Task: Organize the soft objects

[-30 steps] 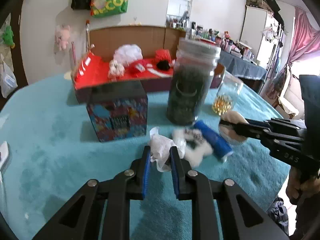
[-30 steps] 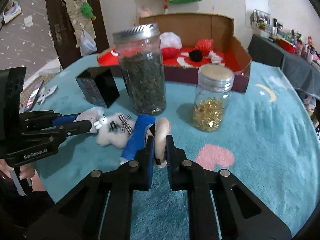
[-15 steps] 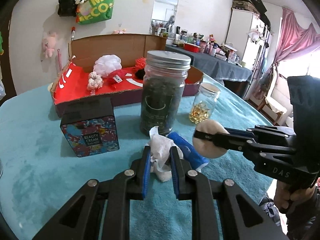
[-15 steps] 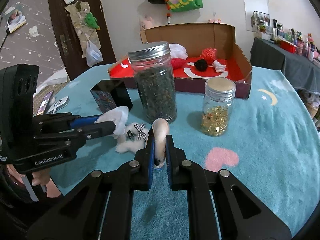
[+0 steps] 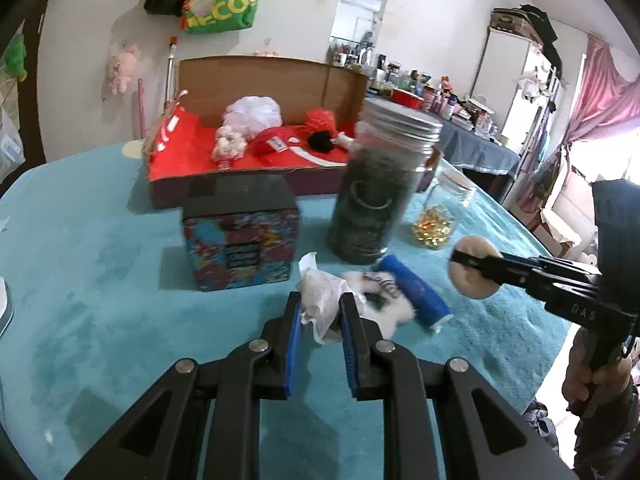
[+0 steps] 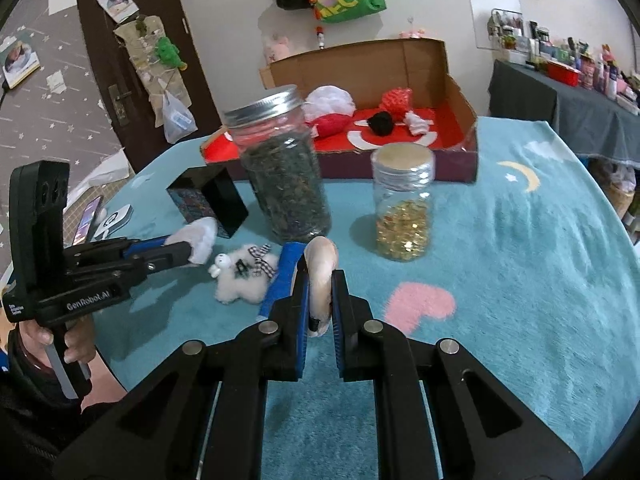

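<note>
Left tongs clamped on a crumpled white tissue, wad sticking up and forward past the tips. Right tongs clamped on a beige powder puff, disc held on edge, face sideways, just above the counter. On the counter beyond: white plush toy lying flat, touching a blue roll whose long axis runs near-to-far. Then a tall jar of dark dried leaves, lid on, and a small jar part full of gold capsules, lid on. Black printed box left of them. Farthest: open cardboard box, red-lined, holding a white mesh pouf, red and black soft items.
</note>
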{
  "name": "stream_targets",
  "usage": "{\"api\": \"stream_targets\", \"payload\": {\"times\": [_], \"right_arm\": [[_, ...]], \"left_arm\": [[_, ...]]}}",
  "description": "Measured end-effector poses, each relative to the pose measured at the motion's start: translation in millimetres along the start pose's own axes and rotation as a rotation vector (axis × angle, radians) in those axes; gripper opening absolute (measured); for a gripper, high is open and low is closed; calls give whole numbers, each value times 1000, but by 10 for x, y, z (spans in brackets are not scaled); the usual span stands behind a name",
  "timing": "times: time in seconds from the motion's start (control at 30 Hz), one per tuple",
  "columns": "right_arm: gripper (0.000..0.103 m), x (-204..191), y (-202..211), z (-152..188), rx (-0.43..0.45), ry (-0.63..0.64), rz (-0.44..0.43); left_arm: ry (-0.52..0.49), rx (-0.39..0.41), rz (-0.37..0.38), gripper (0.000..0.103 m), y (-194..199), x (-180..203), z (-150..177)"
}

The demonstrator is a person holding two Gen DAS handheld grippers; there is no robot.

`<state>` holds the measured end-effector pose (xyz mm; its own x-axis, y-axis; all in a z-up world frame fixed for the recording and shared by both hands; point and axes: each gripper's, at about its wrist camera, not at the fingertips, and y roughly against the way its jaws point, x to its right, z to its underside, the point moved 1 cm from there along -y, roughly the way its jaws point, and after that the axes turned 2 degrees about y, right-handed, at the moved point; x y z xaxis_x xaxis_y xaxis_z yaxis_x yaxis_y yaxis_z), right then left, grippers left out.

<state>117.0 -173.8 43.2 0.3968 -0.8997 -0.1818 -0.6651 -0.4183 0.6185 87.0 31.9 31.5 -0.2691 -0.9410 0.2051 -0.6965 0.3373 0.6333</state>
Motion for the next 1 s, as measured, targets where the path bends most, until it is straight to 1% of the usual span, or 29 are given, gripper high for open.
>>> {"api": "stream_targets", "payload": {"times": [0.2,0.47,0.7,1.0], "right_arm": [[10,176,9,60,-20,-24,35],[10,428,61,14,-22,-62,71],[10,641,27,-92,-28,-90,82],[10,854,-60,-281,-47,-83,111]], "left_arm": [[28,-18,-38,19,17,-216,16],[22,-53,-103,19,60,-532,-12],[-18,-64,-110,19,33,-780,-182],[-82,-71,-78,19,-123,-936,-450]]}}
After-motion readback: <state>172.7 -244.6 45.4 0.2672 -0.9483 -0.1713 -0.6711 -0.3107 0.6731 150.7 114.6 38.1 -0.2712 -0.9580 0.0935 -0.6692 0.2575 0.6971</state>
